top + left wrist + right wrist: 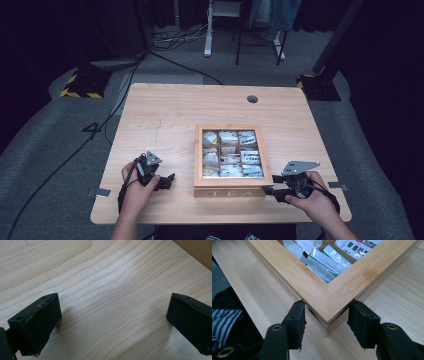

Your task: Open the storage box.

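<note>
I am holding my right gripper point(326, 323), jaws spread, astride the near right corner of the wooden tea box point(232, 189); my left gripper point(112, 322) is hovering open over bare table point(165, 107).

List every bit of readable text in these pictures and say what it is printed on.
"TEA": on the front wall of the wooden tea box, high view.
Chinese characters, likely "夏桑菊": on a green-and-white sachet, right gripper view; partly cut off.
Print on the other sachets: too small to read.
</note>
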`<state>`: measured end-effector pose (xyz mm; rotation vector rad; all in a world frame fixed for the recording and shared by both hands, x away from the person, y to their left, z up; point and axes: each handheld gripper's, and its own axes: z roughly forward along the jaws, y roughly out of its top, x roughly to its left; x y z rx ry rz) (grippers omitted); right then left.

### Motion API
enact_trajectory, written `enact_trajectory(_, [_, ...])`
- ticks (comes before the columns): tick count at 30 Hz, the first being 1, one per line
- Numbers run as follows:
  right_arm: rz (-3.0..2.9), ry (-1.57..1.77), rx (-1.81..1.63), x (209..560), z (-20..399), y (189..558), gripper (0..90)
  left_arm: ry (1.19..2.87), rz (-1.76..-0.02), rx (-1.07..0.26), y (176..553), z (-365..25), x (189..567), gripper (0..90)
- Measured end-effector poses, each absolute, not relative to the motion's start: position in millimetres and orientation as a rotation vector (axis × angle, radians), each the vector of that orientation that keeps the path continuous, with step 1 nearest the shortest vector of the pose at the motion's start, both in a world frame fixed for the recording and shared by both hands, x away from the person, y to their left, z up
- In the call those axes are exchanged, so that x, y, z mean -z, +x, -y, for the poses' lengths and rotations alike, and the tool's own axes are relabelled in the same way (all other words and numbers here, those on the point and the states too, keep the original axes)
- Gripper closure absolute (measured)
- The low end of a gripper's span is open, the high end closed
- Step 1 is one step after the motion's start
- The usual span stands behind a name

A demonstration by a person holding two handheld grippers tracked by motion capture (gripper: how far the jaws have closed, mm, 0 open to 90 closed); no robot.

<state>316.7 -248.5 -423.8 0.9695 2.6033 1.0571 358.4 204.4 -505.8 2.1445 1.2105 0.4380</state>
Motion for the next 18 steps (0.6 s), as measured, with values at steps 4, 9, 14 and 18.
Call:
enact_trajectory(4, [-2.571,0.988,-1.093,416,250,315,50.8,2.144,-1.211,-0.438,358,-204,506,0.3])
enact_trajectory(9, [-2.507,0.997,-1.167,406,254,313,57.5,2.145,-1.210,-0.438,358,-204,506,0.3])
enact_trajectory(14, [-2.467,1.028,-1.232,400,257,314,58.8,2.143,-1.212,-0.434,358,-204,506,0.3])
enact_trajectory(18, [-2.425,1.015,-1.281,394,259,315,69.3,2.140,-1.215,-0.433,358,-204,506,0.3])
